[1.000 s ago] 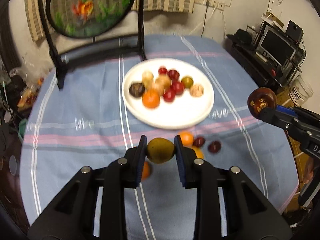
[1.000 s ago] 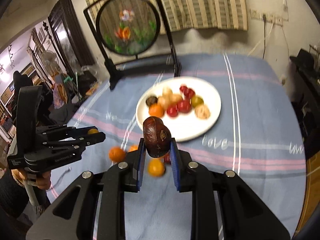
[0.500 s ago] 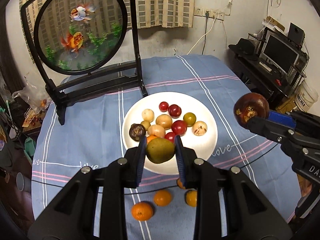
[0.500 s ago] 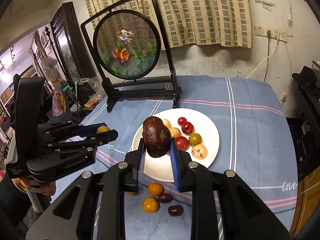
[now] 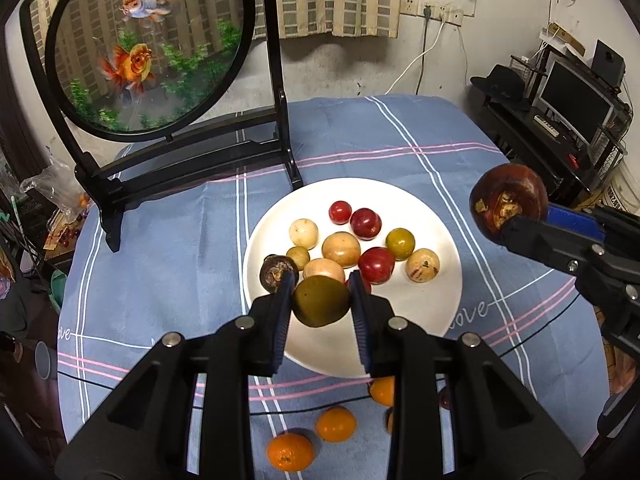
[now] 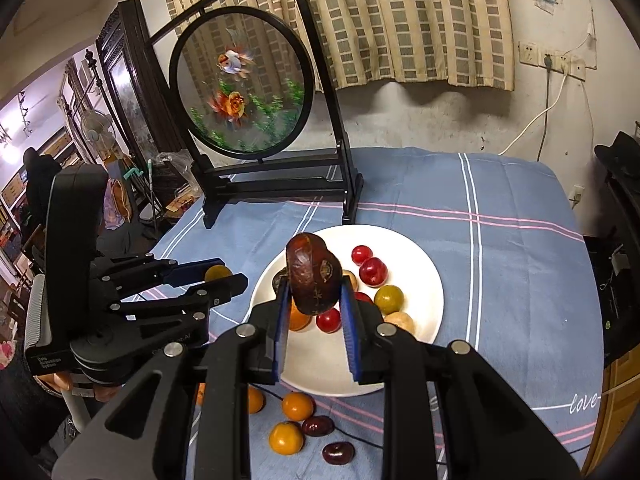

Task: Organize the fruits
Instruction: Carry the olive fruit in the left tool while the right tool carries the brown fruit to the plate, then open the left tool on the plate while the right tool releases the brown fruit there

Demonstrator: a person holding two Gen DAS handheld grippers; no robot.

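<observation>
My left gripper (image 5: 321,300) is shut on an olive-green fruit (image 5: 321,301), held above the near edge of the white plate (image 5: 436,320). My right gripper (image 6: 314,304) is shut on a dark brown fruit (image 6: 313,280), held above the plate (image 6: 424,276); that fruit also shows in the left wrist view (image 5: 508,203), to the right of the plate. The plate holds several red, tan and green fruits. Oranges (image 5: 335,424) and dark red fruits (image 6: 318,425) lie on the cloth in front of the plate. The left gripper shows in the right wrist view (image 6: 226,276).
A round goldfish screen on a black stand (image 5: 148,44) stands behind the plate at the left. The table has a blue striped cloth (image 5: 168,248). A desk with a monitor (image 5: 576,96) is off the table's right edge.
Both grippers have risen and moved forward from over the loose fruits near the table's front to above the plate's near edge, each still holding its fruit.
</observation>
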